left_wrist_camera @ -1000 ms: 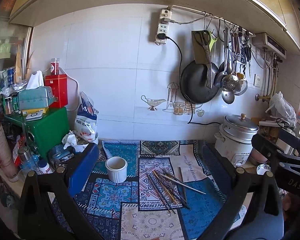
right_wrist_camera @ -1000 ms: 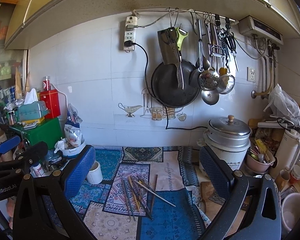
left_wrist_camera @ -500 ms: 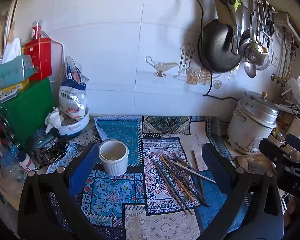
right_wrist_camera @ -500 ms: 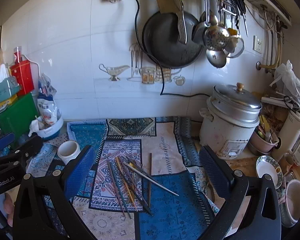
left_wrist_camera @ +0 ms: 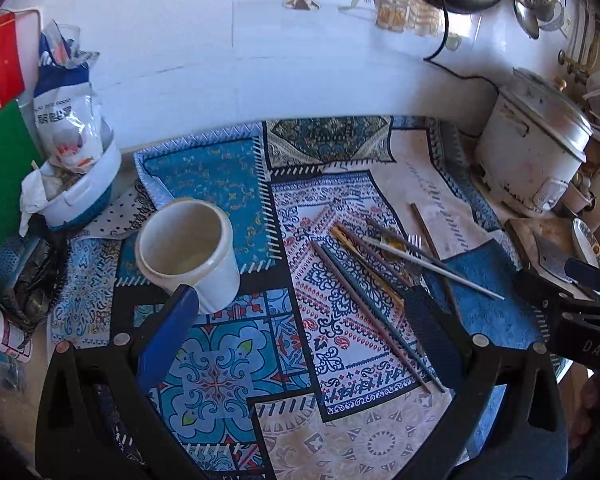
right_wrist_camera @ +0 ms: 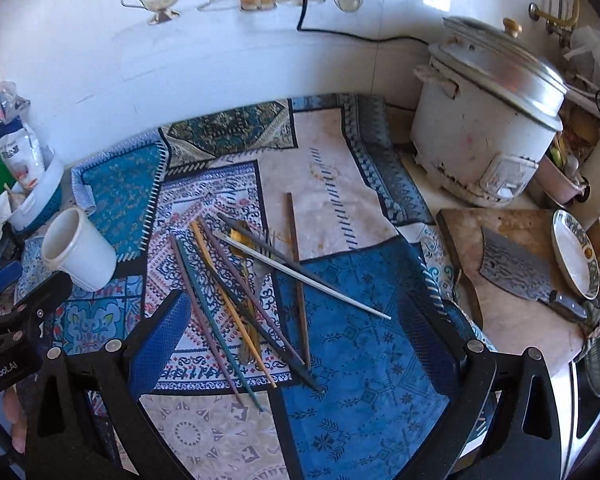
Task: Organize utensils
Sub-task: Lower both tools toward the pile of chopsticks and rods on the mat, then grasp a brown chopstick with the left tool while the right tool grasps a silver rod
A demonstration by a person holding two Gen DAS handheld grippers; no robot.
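Several chopsticks (left_wrist_camera: 380,276) (right_wrist_camera: 244,292) of different colours lie loosely crossed on a patterned blue mat (left_wrist_camera: 216,380) (right_wrist_camera: 360,340), with a fork and a gold spoon partly under them. An empty white cup (left_wrist_camera: 188,248) (right_wrist_camera: 78,250) stands upright to their left. My left gripper (left_wrist_camera: 302,320) hangs open above the mat, its left finger in front of the cup's base. My right gripper (right_wrist_camera: 296,328) is open too, over the near ends of the chopsticks. Neither holds anything.
A white rice cooker (left_wrist_camera: 532,152) (right_wrist_camera: 488,120) stands at the back right. A cleaver (right_wrist_camera: 520,272) lies on a cutting board beside a plate (right_wrist_camera: 574,252). A bag in a white tub (left_wrist_camera: 72,160) and a green box (left_wrist_camera: 0,184) crowd the left side.
Both grippers have tilted down and moved closer to the counter; the wall rack has left view, and the cup and chopsticks now look larger. Both stay open.
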